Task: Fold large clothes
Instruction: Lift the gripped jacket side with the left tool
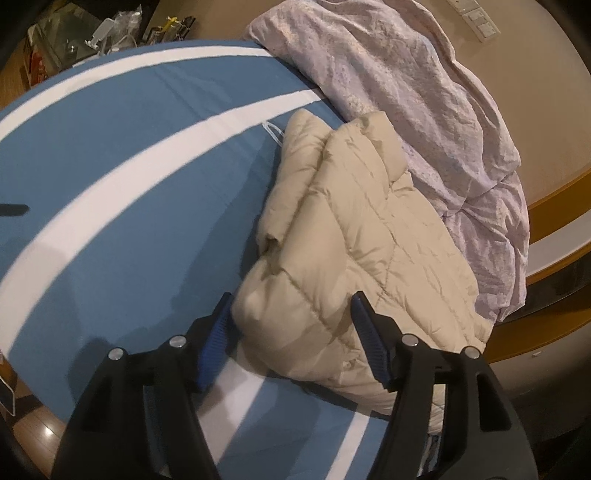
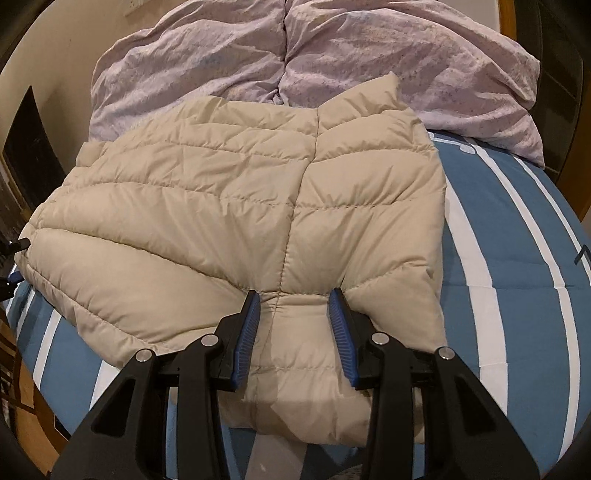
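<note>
Two grippers: both black two-finger claws with blue ribbed pads, both working at one garment on the bed.
Garment: beige quilted puffer jacket (image 2: 236, 206), lying folded on the blue bedsheet with white stripes (image 1: 122, 155), its far edge resting against the duvet.
Left gripper (image 1: 291, 321): jaws standing apart, straddling a puffy corner of the jacket; pads not pressing on the fabric, so released. Left pad sitting just beside the bulge of the jacket, right pad hovering over the quilted top.
Right gripper (image 2: 295, 314): jaws partly closed, pinching a fold of the jacket's near edge; fabric is bunching and creasing between the pads, so it is grasping the jacket.
Right pads (image 2: 249, 332): digging into the fabric on either side of a vertical seam.
Jacket in left view (image 1: 369, 236): looking bundled, with layers stacked along its left edge, lying near the right side of the bed.
Duvet: crumpled pale lilac patterned duvet (image 2: 332, 51), heaped at the far end of the bed, touching the jacket's far edge.
Small loop: thin white loop (image 1: 272, 130) lying on the sheet just beside the jacket's far corner; cannot tell what it is.
Clutter: shelf with plastic bags and small items (image 1: 110, 26) beyond the bed, blurred.
Wall plate: white switch panel (image 1: 476, 16) on the beige wall above the duvet.
</note>
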Tool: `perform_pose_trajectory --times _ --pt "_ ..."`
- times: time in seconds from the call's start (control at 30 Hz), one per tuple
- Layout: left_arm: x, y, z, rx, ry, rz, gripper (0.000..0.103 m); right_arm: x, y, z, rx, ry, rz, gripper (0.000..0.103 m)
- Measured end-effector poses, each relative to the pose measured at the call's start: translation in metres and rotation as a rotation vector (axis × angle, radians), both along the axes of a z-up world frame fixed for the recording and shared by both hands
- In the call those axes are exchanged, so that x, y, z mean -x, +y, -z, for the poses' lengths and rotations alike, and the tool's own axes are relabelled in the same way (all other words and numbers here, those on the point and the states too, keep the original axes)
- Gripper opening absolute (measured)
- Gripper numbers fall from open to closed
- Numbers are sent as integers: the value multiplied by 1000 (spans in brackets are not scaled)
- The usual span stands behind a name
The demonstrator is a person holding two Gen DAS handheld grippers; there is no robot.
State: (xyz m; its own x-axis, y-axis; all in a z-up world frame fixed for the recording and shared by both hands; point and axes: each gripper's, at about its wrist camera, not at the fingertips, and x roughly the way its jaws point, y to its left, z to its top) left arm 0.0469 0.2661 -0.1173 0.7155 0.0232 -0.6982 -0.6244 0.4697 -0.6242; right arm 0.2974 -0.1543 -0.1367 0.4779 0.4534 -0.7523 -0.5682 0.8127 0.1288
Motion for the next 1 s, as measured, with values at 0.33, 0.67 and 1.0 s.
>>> perform_pose_trajectory --times 0.33,0.67,1.0 --pt "-12 -4 8 57 -24 -68 63 -1 -3 2 -34 16 5 41" --pt "-15 -7 5 76 -82 -96 26 0 -7 2 -65 23 -1 41" --pt "-27 -20 -62 9 -239 -41 12 -4 -13 3 -102 49 -8 41"
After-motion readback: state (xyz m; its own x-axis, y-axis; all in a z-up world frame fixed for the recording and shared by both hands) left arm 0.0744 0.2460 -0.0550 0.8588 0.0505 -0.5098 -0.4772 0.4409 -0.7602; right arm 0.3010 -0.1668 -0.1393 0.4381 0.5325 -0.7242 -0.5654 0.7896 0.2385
